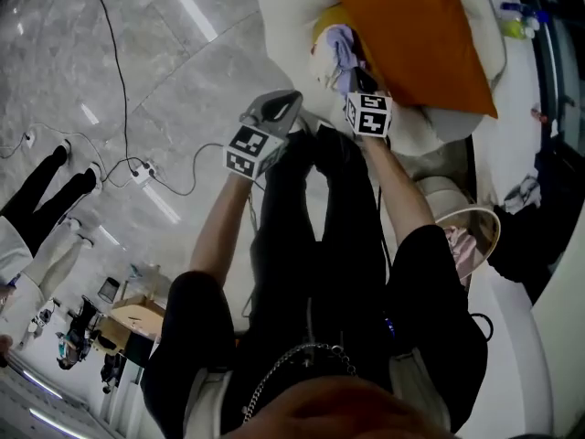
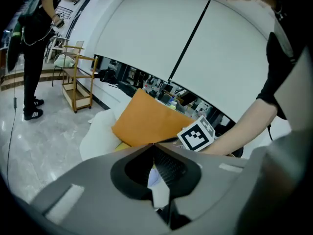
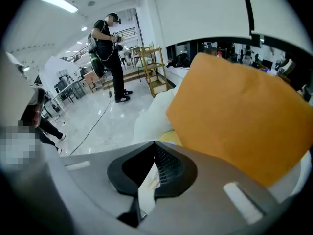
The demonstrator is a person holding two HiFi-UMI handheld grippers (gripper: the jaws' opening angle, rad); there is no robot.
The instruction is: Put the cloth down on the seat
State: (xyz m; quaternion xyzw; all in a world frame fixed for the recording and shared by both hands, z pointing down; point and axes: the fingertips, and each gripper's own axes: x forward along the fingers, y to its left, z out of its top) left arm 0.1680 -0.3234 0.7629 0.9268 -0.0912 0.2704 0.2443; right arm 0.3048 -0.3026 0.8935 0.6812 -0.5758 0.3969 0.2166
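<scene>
A lavender cloth (image 1: 340,49) lies bunched on the seat of a white armchair (image 1: 283,7), beside something yellow (image 1: 323,26) and in front of an orange cushion (image 1: 411,35). My right gripper (image 1: 358,79) hangs just short of the cloth, its jaw tips meeting; whether they touch the cloth I cannot tell. My left gripper (image 1: 294,101) is off to the left beside the chair's edge, also shut, with nothing hanging from it. In both gripper views, left gripper (image 2: 153,145) and right gripper (image 3: 155,142), the tips are together and a pale sliver shows through the gap behind them.
Cables (image 1: 119,80) and a power strip (image 1: 142,174) lie on the marble floor at left. A round basket (image 1: 468,229) stands to the right of the person's legs. People stand nearby (image 1: 46,190) (image 3: 107,48). A wooden cart (image 2: 78,82) is by the wall.
</scene>
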